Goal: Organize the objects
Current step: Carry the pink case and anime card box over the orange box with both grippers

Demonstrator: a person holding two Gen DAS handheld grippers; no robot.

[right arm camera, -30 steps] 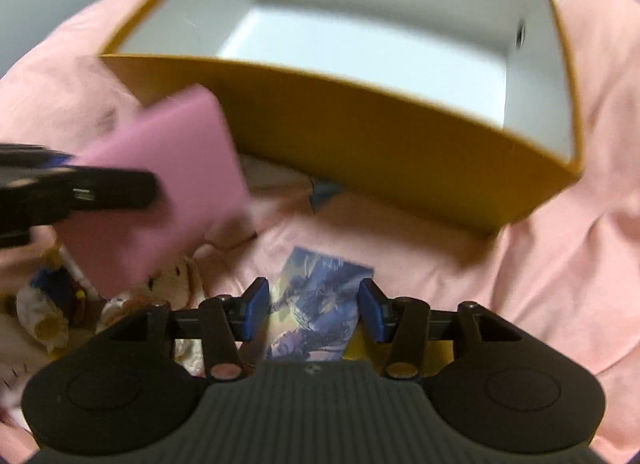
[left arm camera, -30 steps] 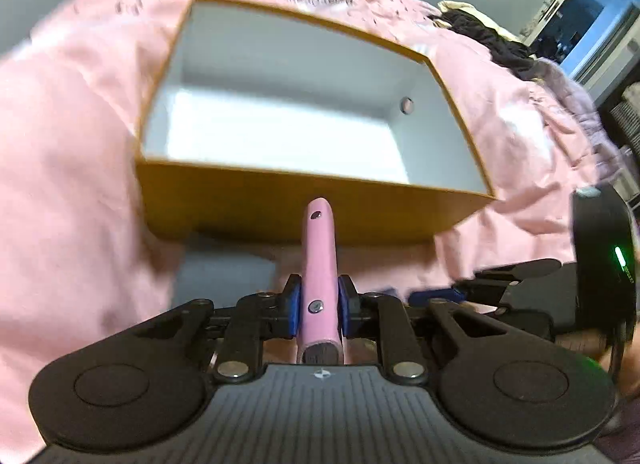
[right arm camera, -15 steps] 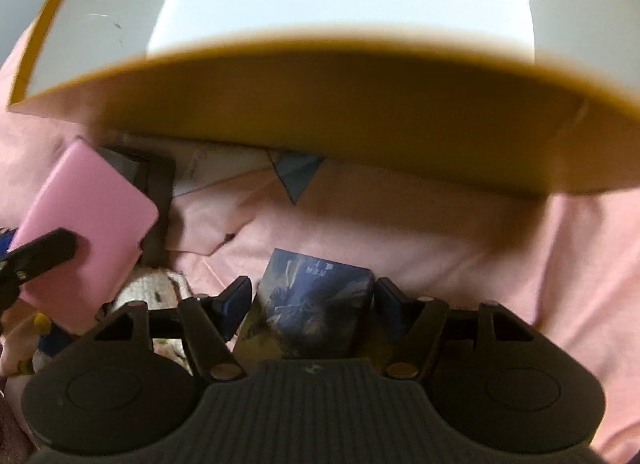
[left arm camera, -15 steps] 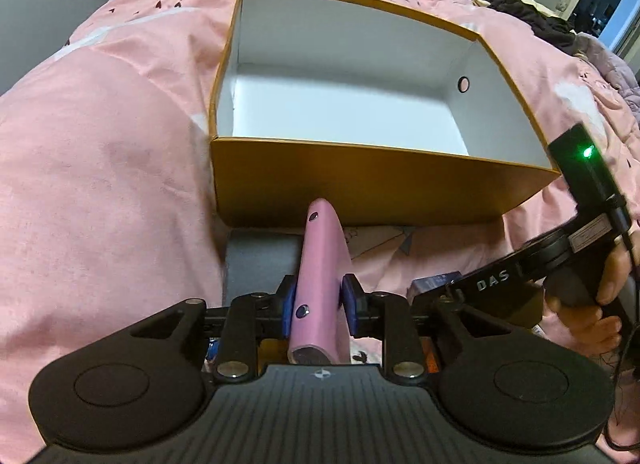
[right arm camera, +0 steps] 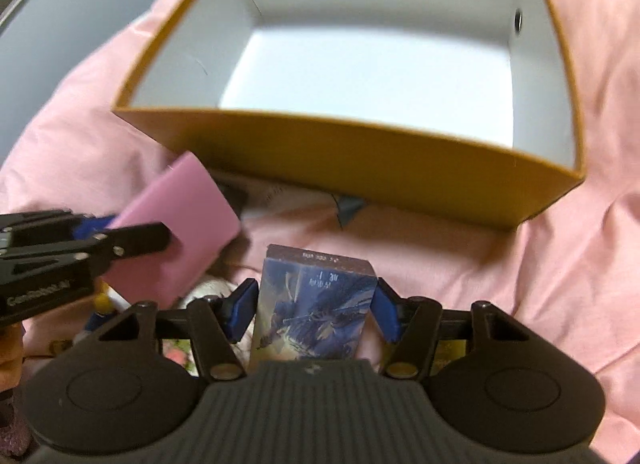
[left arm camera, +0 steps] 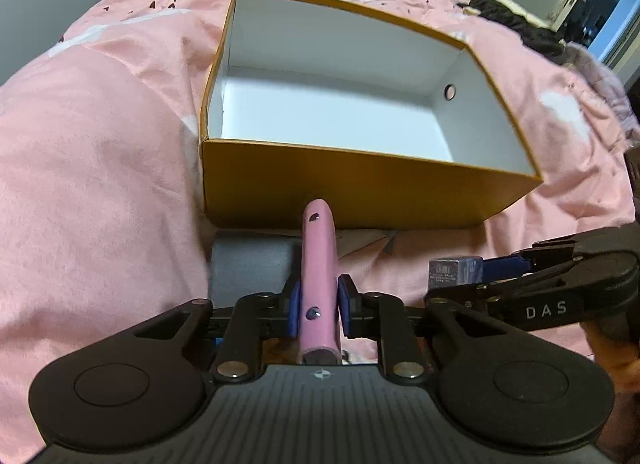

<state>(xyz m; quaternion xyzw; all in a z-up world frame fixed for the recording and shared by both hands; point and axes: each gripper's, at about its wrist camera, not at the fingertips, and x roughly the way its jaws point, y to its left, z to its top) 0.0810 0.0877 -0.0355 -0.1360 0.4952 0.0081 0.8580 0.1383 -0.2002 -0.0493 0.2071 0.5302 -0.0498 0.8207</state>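
An open orange box [left arm camera: 360, 188] with a white empty inside sits on the pink bedding; it also shows in the right wrist view [right arm camera: 360, 160]. My left gripper [left arm camera: 319, 306] is shut on a flat pink case [left arm camera: 319, 264], held edge-up just before the box's near wall; the pink case [right arm camera: 180, 236] shows at the left of the right wrist view. My right gripper [right arm camera: 316, 310] is shut on a blue illustrated card box [right arm camera: 314, 304], lifted off the bedding short of the orange box. The card box [left arm camera: 454, 270] shows at the right in the left wrist view.
Pink bedding [left arm camera: 100, 184] surrounds the box. A grey flat item [left arm camera: 252, 260] and papers [right arm camera: 288, 196] lie in front of the box. Small toys [right arm camera: 104, 304] lie below the left gripper. Dark clothes [left arm camera: 516, 20] lie at the far right.
My right gripper has shut on the blue card box and lifted it, pulling back from the orange box. My left gripper holds the pink case almost still.
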